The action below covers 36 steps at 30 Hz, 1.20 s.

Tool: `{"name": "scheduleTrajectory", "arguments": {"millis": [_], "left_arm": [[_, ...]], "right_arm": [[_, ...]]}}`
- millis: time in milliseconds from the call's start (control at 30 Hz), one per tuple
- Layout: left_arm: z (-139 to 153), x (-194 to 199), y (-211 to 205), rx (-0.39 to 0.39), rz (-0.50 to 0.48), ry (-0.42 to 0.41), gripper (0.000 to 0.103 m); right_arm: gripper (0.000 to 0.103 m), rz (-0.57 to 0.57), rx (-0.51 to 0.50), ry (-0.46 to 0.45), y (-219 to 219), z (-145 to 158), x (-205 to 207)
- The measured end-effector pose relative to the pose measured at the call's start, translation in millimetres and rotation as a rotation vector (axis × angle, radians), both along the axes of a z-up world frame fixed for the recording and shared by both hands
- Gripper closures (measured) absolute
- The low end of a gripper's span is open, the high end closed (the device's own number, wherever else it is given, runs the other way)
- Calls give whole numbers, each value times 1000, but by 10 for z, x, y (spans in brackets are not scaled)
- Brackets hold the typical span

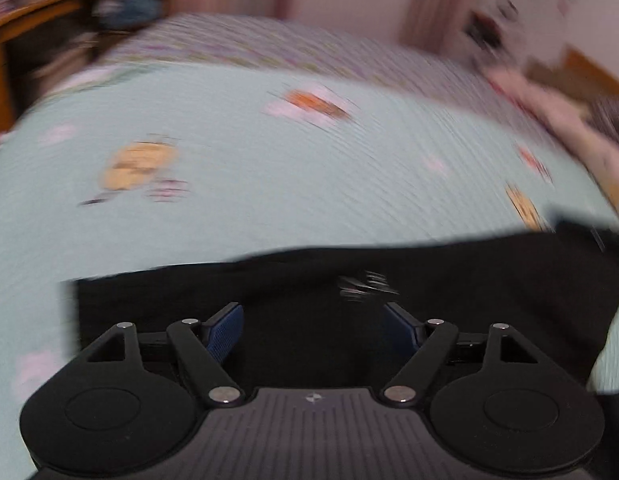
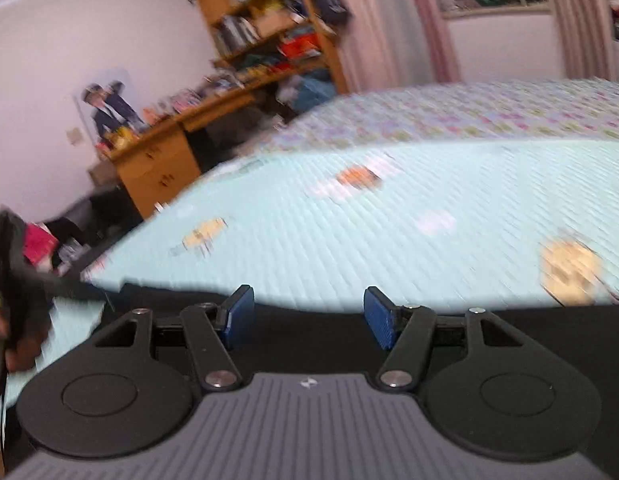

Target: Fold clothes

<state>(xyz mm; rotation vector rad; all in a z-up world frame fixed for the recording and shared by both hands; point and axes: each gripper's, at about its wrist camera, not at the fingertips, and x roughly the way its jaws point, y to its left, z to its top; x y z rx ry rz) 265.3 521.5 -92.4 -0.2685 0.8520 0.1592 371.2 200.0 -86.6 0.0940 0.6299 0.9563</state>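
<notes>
Directly beneath both spread grippers (image 1: 313,330) (image 2: 309,318): black garment (image 1: 309,280).

A home bedroom, bed (image 2: 389,232) under a pale mint quilted cover with cartoon prints, wooden desk (image 2: 161,160) cluttered with small items, wooden bookshelf (image 2: 269,20) packed with books and boxes, pink curtains (image 2: 425,20) framing a window, poster (image 2: 109,108) on the white wall

Motion blur smeared the bedspread (image 1: 269,184) prints and shelf (image 2: 269,32) contents; the garment (image 1: 509,280) ran off-frame.
</notes>
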Motion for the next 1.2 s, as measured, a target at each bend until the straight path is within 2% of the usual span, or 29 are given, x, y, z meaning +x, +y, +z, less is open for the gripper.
{"name": "scheduleTrajectory", "arguments": {"millis": [67,100,133,200,267,300,333,433,467,533,633,700,833,900,933,967,1067,1133,1200], "left_arm": [[-139,272,-85,1,-7,48,27],[-215,352,-34,-17,15,64,27],[-290,432,16,-35,37,80,27],[-403,525,98,-64,63,88,24],[-480,581,152,-82,77,85,22],[-474,605,127,-71,82,86,22],[-468,629,102,-61,87,88,21],[-454,706,21,-28,98,93,9],[-466,740,-29,-11,94,96,4],[-487,776,-117,17,93,99,1],[-470,750,-104,11,106,93,2],[-415,694,-63,-17,111,90,8],[-403,659,-29,-12,69,100,10],[-473,714,2,-7,68,107,7],[-499,749,2,0,70,107,4],[-507,791,-30,21,77,112,1],[-523,891,-105,76,99,119,0],[-501,898,-88,64,123,114,0],[-445,835,-39,22,152,96,3]], "right_arm": [[41,12,15,9,254,-49,162],[43,24,-26,25,340,-129,209],[51,37,-70,41,423,-214,254],[58,54,-120,58,381,-316,210],[76,72,-170,74,332,-417,163],[79,80,-195,82,308,-467,140],[79,89,-219,91,283,-517,116],[79,115,-294,116,210,-668,45],[80,124,-303,103,188,-662,7],[81,141,-319,76,144,-644,-72],[82,115,-309,120,81,-595,-35],[81,90,-295,154,67,-563,37],[79,75,-206,167,57,-421,155],[79,51,-216,198,137,-506,344],[86,25,-250,206,197,-604,474],[103,-2,-284,213,257,-704,606],[103,-64,-188,337,203,-802,935],[103,-61,-180,305,200,-763,949],[102,-65,-204,203,171,-666,849]]}}
